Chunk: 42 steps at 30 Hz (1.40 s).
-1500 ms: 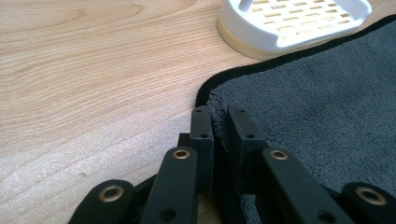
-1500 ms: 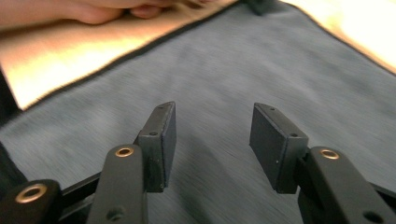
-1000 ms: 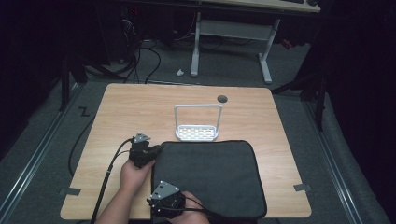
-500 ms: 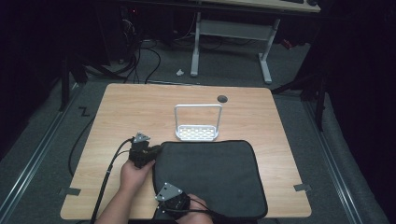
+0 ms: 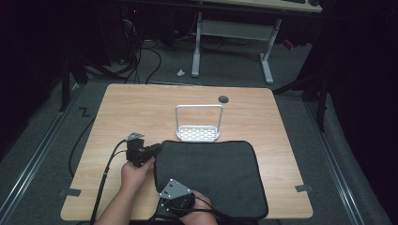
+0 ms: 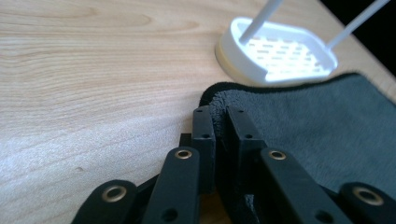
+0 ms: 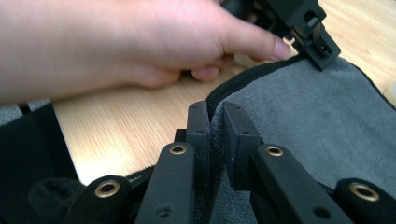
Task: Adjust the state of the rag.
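Observation:
A dark grey cloth lies flat on the near half of the wooden table. My left gripper is shut on the cloth's far left corner; in the left gripper view the jaws pinch the folded-up edge of the cloth and have just tightened a little. My right gripper is at the near left edge. Its jaws have just been closing and now clamp the cloth between them. The left hand shows beyond them.
A white slotted rack with a tall wire handle stands just beyond the cloth's far edge, also seen as the white rack close ahead. A round cable hole sits near the table's back edge. Cables trail off the front left.
The right gripper has closed on the cloth's near left edge and risen slightly with it. The left hand and gripper have stayed at the far left corner.

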{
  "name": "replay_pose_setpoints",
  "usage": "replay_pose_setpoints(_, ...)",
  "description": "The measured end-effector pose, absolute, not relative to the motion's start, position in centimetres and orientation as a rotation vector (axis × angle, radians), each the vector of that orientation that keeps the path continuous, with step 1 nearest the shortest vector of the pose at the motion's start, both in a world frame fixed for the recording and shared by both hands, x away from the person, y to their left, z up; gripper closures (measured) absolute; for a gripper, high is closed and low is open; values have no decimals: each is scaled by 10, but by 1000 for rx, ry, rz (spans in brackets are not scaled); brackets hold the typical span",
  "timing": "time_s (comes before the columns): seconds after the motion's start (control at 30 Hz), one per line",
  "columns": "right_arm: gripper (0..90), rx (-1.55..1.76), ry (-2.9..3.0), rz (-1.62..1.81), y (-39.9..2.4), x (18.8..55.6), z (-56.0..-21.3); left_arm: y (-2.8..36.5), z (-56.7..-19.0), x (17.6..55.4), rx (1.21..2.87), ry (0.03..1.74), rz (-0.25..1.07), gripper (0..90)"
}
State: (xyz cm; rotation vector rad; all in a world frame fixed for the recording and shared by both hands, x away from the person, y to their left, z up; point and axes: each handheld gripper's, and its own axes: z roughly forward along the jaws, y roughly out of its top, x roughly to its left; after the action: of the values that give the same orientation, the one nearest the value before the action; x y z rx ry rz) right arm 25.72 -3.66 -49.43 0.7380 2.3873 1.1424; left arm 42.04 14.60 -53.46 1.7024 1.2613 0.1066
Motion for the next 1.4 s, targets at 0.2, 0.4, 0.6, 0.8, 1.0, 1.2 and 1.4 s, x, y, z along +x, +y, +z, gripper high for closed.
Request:
replay_pose_setpoints(0.2,823,709,2386,1169,-19,255,-490,166,-532,415,1653,1289,104,826)
replay_pose_setpoints(0.4,823,667,2406,1223,14,253,-486,213,-521,403,1634,1320,155,828)
replay_pose_setpoints(0.6,823,577,2410,1276,52,246,-476,252,-504,391,1606,1341,206,830)
replay_pose_setpoints(0.8,823,583,2384,1275,46,246,-467,230,-497,395,1586,1318,201,829)
replay_pose_setpoints(1.0,823,634,2354,1258,4,246,-466,177,-495,401,1641,1291,229,825)
replay_pose_setpoints(1.2,823,713,2317,1222,-45,242,-473,131,-497,404,1672,1276,233,825)
replay_pose_setpoints(1.4,823,791,2294,1194,-84,242,-483,102,-501,405,1686,1273,232,825)
